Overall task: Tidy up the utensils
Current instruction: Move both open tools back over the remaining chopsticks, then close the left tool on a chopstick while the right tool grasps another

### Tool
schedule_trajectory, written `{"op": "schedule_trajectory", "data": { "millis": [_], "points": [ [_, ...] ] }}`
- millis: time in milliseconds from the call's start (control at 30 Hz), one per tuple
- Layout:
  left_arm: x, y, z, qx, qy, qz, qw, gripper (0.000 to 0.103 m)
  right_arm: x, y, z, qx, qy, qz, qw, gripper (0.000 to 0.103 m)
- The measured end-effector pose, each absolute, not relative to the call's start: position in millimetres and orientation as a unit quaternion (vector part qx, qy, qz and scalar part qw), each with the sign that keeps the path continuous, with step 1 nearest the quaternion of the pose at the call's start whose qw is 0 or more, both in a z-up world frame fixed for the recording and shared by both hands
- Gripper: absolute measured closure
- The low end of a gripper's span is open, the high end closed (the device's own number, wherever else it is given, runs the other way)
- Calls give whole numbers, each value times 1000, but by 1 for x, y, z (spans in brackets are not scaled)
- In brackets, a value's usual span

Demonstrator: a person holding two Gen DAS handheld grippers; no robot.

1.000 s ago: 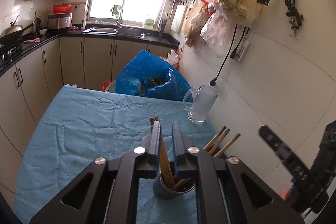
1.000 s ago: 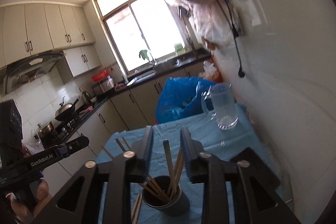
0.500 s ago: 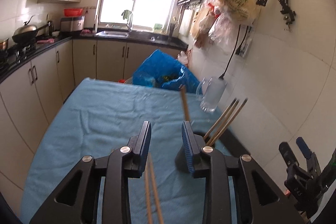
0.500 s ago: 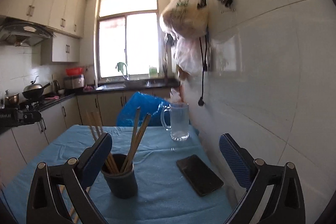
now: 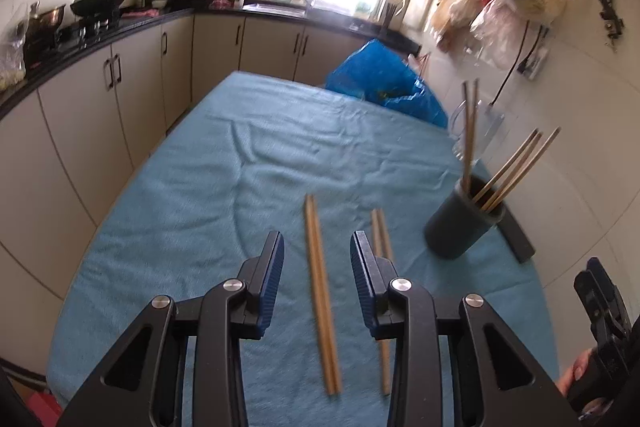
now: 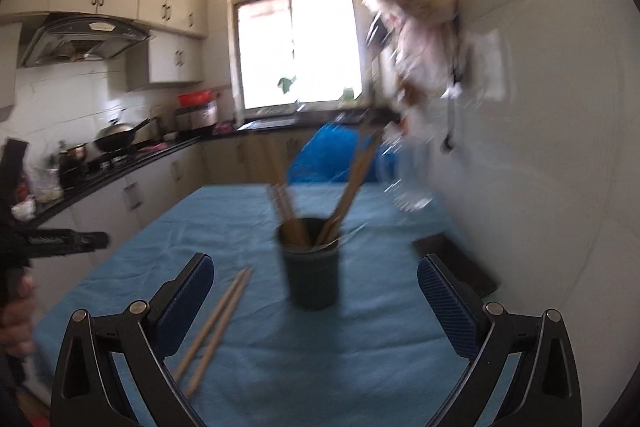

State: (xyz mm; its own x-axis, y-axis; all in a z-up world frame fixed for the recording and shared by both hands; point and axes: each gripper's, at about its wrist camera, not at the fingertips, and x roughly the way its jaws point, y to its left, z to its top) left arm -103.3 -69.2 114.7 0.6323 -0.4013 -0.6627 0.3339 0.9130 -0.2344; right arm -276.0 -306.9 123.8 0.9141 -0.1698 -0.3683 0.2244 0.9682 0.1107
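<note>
My left gripper (image 5: 317,267) has just been opening its jaws, and they stand apart over one pair of chopsticks (image 5: 320,291) lying flat on the blue cloth (image 5: 208,187); the pads do not press on the sticks. A second pair (image 5: 380,267) lies just right of its right finger. Ahead of this tool the cloth is bare up to the far edge; cabinets (image 5: 120,83) run along the left. My right gripper (image 6: 316,291) is spread fully wide, nothing in it. Straight ahead between its fingers stands the dark cup (image 6: 312,263), upright, with chopsticks leaning left and right inside. A loose pair (image 6: 218,319) lies by its left finger, a dark phone (image 6: 456,263) ahead of its right finger near the wall. A glass mug (image 5: 480,131) stands beyond the cup.
</note>
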Motion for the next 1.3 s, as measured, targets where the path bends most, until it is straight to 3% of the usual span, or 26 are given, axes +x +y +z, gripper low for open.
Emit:
{"op": "schedule_trajectory", "data": {
  "millis": [133,233,300,400,600,767,867,1300],
  "points": [
    [-92,-68,97,-44,409,-201,889,70,-252,-299,105,89,260,-53,960,3],
    [-81,-72,86,-36,430,-196,880,70,-237,-303,88,124,299,-45,945,11],
    [-71,-76,79,-31,450,-197,870,70,-230,-306,76,143,319,-41,936,25],
    [-51,-81,68,-36,484,-196,852,70,-222,-306,65,150,345,-38,926,35],
    [0,-106,54,-40,526,-202,825,71,-227,-309,63,155,338,-38,927,35],
    [35,-137,37,-27,554,-190,810,91,-233,-319,67,158,333,-50,928,35],
    [47,-148,26,-24,566,-186,803,96,-234,-324,68,160,332,-55,928,35],
    [42,-109,15,-15,551,-156,819,94,-227,-318,74,139,336,-51,930,35]
  ]
}}
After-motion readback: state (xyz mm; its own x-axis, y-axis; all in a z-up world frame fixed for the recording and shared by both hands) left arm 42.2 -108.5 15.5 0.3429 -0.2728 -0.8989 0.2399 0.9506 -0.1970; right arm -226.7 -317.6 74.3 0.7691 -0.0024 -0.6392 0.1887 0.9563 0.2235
